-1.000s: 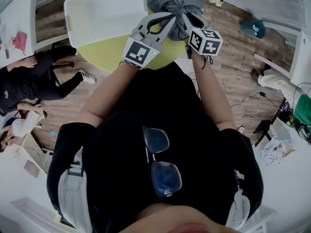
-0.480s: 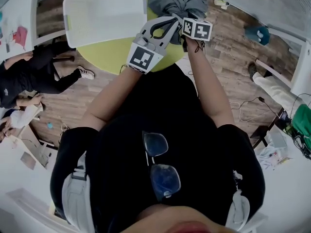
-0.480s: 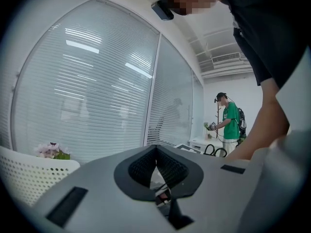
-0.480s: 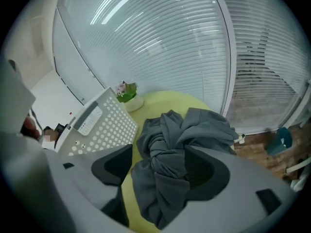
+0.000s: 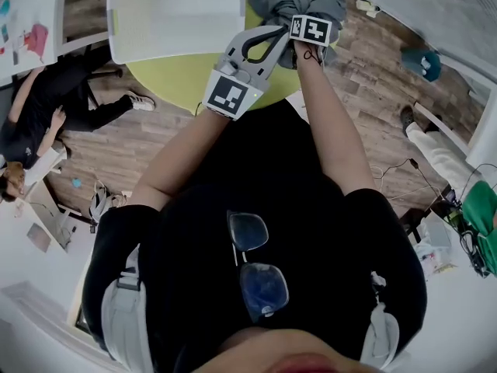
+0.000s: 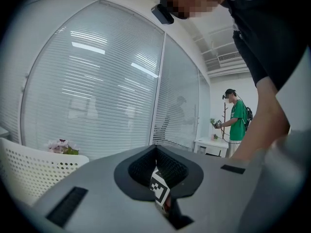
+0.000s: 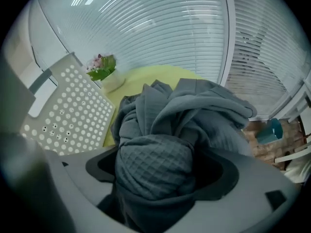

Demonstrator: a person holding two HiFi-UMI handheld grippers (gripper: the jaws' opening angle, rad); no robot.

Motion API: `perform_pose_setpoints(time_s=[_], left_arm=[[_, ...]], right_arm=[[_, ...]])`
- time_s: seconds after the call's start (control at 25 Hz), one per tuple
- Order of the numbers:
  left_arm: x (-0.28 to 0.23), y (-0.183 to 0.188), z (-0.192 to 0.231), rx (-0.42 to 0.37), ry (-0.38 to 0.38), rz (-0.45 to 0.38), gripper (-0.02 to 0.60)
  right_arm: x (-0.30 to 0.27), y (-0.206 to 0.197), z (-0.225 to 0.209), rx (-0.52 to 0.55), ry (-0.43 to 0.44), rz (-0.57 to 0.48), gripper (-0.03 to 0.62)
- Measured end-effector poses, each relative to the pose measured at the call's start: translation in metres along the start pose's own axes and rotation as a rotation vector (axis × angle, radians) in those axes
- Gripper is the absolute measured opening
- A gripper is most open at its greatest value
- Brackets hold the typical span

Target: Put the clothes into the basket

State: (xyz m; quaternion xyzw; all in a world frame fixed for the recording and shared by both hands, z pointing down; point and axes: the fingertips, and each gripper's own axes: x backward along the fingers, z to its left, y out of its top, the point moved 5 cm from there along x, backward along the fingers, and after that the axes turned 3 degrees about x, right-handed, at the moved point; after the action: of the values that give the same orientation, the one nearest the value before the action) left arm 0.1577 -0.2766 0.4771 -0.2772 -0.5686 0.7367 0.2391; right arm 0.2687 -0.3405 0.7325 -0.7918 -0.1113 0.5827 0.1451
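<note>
Presently, the right tool [image 7: 156, 179] is clamped on a thick fold of the grey quilted clothes [image 7: 194, 113], and the cloth bulges out of the hollow between its jaws. The rest of the bundle is heaped at the far right edge of the round yellow-green desk [image 5: 175, 78], just beside the right wall of the white perforated basket [image 5: 128, 23]. The basket takes up the far left part of the desk, and none of the cloth is in it. The left tool [image 6: 156, 148] has its jaws pressed together on nothing. In the head view it reaches across the near edge of the desk, its tips just beside the right tool's marker cube. A small pot of flowers [image 7: 103, 68] stands at the desk's far edge behind the basket.
</note>
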Motion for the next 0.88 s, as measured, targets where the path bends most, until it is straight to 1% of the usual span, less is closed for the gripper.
perform_pose_setpoints(time_s=[0.2,0.36,0.4,0.48,0.6,0.76,0.88], left_arm=[[0.007,0.001,0.009,0.042,0.055,0.003,0.011],[0.012,0.001,0.012,0.047,0.084,0.003,0.011],[0.013,0.001,0.013,0.046,0.090,0.003,0.010],[0.014,0.002,0.012,0.044,0.102,0.003,0.011],[0.016,0.008,0.010,0.027,0.106,0.011,0.011],[0.022,0.016,0.003,0.000,0.109,-0.010,0.011],[0.027,0.022,-0.001,-0.039,0.110,0.023,0.011]], right_arm=[[-0.014,0.005,0.001,0.031,-0.008,-0.017,0.417],[-0.014,0.005,-0.001,0.071,-0.021,-0.025,0.416],[-0.012,0.006,-0.001,0.085,-0.020,-0.030,0.411],[-0.006,0.007,0.001,0.123,-0.012,-0.040,0.368],[0.005,0.010,0.002,0.190,0.018,-0.047,0.340],[0.023,0.010,0.008,0.255,0.079,-0.027,0.336],[0.043,0.017,0.017,0.349,0.086,-0.030,0.334]])
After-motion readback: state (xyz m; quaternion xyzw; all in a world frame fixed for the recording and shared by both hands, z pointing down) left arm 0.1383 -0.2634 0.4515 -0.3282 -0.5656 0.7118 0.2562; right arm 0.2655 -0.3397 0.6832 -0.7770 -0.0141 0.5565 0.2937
